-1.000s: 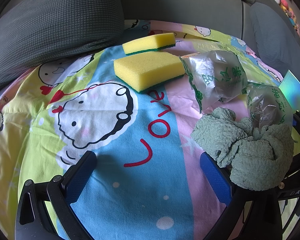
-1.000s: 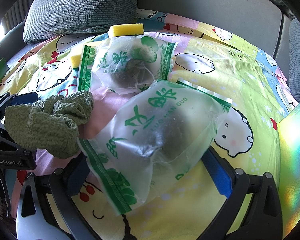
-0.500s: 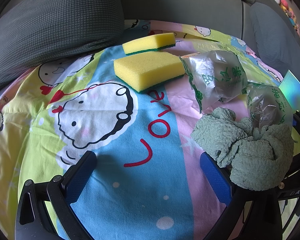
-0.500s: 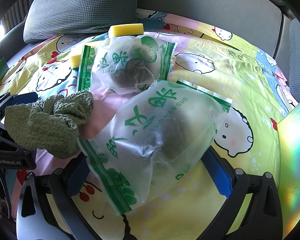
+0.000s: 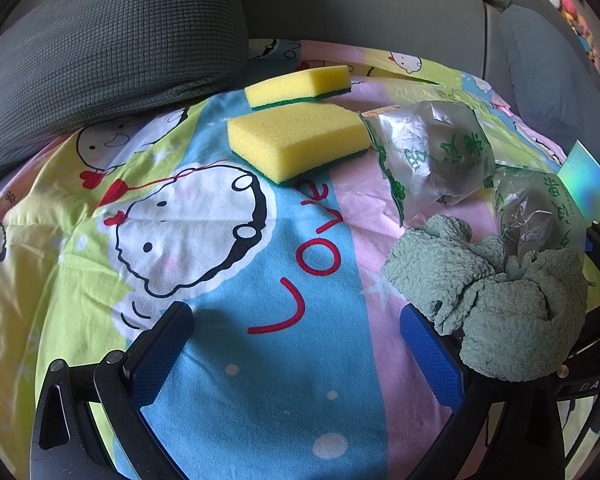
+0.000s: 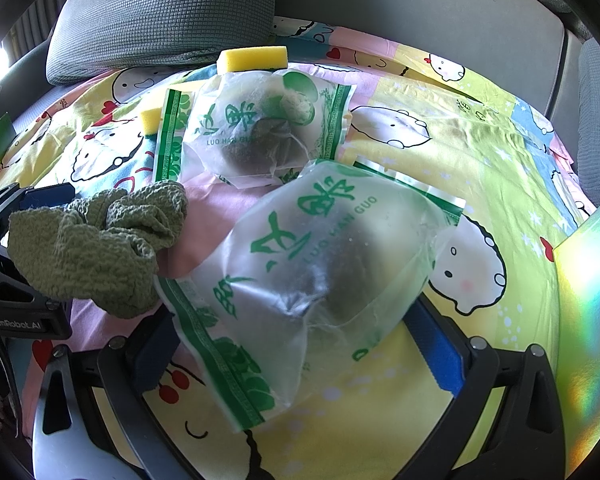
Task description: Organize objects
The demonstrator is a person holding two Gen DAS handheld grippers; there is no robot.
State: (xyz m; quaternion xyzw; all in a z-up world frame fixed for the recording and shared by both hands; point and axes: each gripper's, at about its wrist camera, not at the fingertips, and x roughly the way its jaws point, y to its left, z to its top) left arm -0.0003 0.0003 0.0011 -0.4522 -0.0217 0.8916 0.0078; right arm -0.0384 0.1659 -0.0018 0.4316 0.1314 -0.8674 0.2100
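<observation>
My left gripper point(image 5: 296, 354) hovers with fingers apart over the cartoon bedsheet point(image 5: 204, 240), nothing between them. My right gripper point(image 6: 300, 344) has fingers spread around a luo han guo packet point(image 6: 320, 264) (not visibly clamped). Beside that packet, leftward, lies a crumpled green cloth point(image 6: 100, 248); beyond it, a second packet point(image 6: 256, 132) and two yellow sponges point(image 5: 296, 140).

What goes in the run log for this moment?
left hand-held gripper: open, empty | right hand-held gripper: open, around near bag | cloth beside | sponges untouched
</observation>
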